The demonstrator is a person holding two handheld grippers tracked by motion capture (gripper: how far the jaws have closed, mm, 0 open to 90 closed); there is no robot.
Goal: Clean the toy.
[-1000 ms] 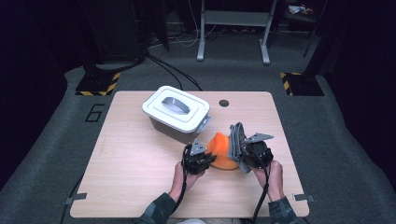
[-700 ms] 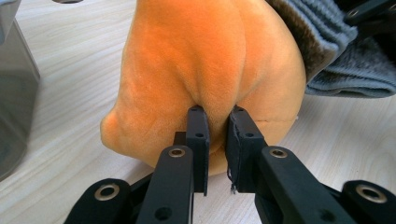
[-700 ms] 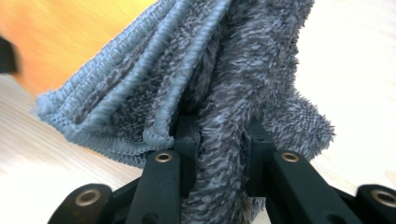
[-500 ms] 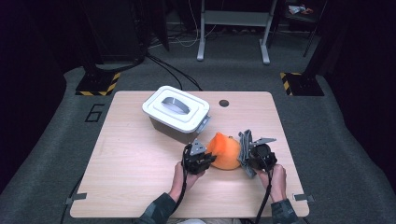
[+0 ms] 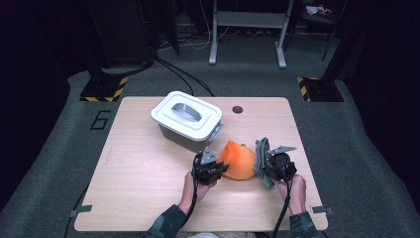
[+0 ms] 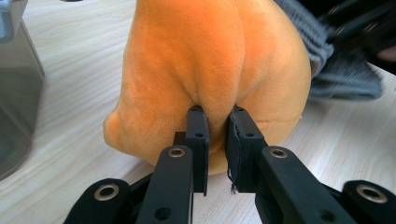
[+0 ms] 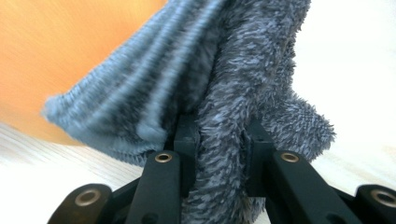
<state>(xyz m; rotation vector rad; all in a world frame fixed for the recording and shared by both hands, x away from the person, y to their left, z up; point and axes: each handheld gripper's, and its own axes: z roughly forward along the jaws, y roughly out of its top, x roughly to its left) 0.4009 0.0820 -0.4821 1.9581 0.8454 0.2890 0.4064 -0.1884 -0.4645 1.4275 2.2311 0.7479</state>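
The orange plush (image 5: 240,159) rests on the surface (image 5: 138,188) between both grippers, just in front of the white bin (image 5: 187,120). Its soft pile could slip free if either hand tugs. Left gripper (image 6: 217,126) pinches a plush fold, fingers nearly closed; right gripper (image 7: 219,135) is clenched on the grey sock (image 7: 224,84), which lies against the plush

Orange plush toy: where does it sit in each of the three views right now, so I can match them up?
High view: orange plush toy lies near the table's front edge, between both grippers.
Left gripper view: it takes up the centre, a fold pinched by the left gripper.
Right gripper view: blurred orange at upper left.
Shared landmark: the grey fuzzy cloth beside it.
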